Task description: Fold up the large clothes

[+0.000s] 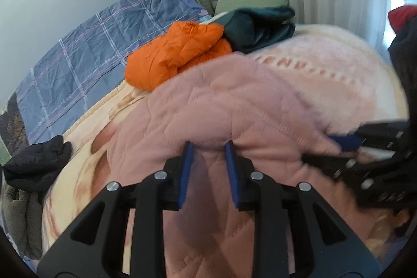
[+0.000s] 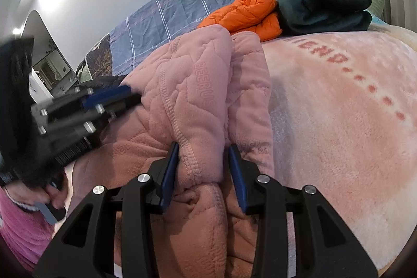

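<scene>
Both tongs gripping the pink quilted jacket (image 2: pixel 187 95) on the bed

Left tongs (image 1: pixel 208 147) are pinching a fold — right tongs (image 2: pixel 204 150) are clamping a bunched seam, partly closed.

Both wrist views close over bed (image 1: pixel 86 121)
</scene>
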`<act>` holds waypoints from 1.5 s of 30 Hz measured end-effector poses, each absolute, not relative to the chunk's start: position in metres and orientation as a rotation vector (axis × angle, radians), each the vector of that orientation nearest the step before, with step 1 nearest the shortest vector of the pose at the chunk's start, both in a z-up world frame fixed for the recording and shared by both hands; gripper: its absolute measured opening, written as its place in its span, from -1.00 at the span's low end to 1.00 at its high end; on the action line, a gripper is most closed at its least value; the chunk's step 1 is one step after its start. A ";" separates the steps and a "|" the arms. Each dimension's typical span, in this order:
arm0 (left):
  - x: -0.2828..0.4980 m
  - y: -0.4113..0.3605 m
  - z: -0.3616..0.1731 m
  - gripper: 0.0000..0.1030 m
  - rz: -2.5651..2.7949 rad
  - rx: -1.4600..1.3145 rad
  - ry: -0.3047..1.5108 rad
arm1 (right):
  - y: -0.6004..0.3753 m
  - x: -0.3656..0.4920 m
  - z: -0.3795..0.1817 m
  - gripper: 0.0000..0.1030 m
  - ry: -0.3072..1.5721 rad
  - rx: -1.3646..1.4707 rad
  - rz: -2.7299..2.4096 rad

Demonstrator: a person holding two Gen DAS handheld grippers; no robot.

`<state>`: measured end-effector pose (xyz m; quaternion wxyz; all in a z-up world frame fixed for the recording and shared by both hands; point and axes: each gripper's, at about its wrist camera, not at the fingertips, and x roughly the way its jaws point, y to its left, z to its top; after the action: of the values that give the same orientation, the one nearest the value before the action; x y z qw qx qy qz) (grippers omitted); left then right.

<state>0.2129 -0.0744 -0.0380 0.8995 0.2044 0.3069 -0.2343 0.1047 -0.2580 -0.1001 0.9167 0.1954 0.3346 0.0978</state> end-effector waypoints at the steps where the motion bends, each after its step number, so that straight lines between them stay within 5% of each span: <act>1: 0.216 -0.076 -0.026 -0.51 -0.520 0.394 0.625 | -0.258 0.105 -0.100 -0.25 0.688 0.402 0.202; 6: 0.246 -0.106 0.005 -0.51 -0.612 0.362 0.633 | -0.255 0.104 -0.098 -0.25 0.685 0.394 0.191; 11: 0.311 -0.145 -0.076 -0.49 -0.576 0.435 0.888 | -0.255 0.105 -0.103 -0.25 0.689 0.388 0.160; 31: 0.295 -0.152 -0.069 -0.51 -0.526 0.532 0.826 | -0.263 0.074 -0.098 -0.23 0.731 0.423 0.190; 35: 0.287 -0.144 -0.064 -0.51 -0.522 0.515 0.787 | -0.287 0.055 -0.088 -0.07 0.707 0.549 0.254; 37: 0.288 -0.139 -0.062 -0.51 -0.534 0.483 0.794 | -0.304 0.049 -0.092 0.20 0.701 0.636 0.260; 45: 0.288 -0.137 -0.063 -0.51 -0.529 0.492 0.784 | -0.324 0.061 -0.130 0.43 0.817 0.901 0.357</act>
<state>0.2879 -0.1368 -0.0629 0.8612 0.2347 0.3738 -0.2520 0.0608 -0.3236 -0.1300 0.8058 0.4208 0.3819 0.1668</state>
